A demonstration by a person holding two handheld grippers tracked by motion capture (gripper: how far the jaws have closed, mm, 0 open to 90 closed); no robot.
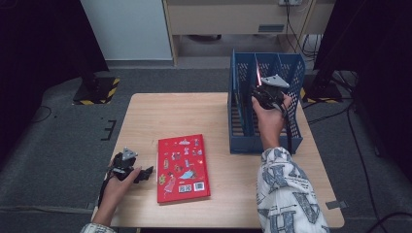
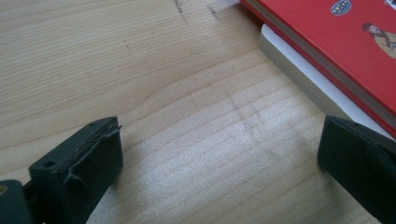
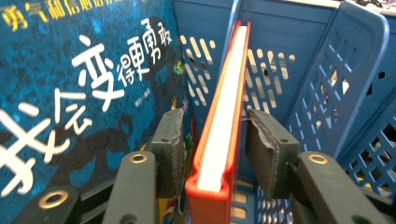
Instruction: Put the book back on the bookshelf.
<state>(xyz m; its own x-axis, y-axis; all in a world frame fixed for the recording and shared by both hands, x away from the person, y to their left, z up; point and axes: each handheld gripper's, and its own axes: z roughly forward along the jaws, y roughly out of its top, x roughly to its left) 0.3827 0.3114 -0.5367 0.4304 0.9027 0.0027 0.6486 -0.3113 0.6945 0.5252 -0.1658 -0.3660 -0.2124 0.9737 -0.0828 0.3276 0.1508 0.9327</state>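
The right gripper (image 3: pixel 212 140) stood inside the blue file rack (image 1: pixel 243 124), and its jaws sat on both sides of an orange-red book (image 3: pixel 224 116) with a small gap on each side, so they looked just released or not yet closed on it. This book stood upright in a compartment of the rack, and beside it in the rack leaned a dark blue book (image 3: pixel 70 93) with white characters on the cover. From this I judged that two books were already placed in the rack, or the second one nearly so.

The left gripper (image 2: pixel 219 172) waited low over the wooden table (image 2: pixel 163 84), well apart from the rack, with its jaws wide apart and nothing between them. Just beside it lay the red picture book (image 1: pixel 182 167), flat on the table, on top of a thinner white book (image 2: pixel 299 74). These two still had to go into the rack.
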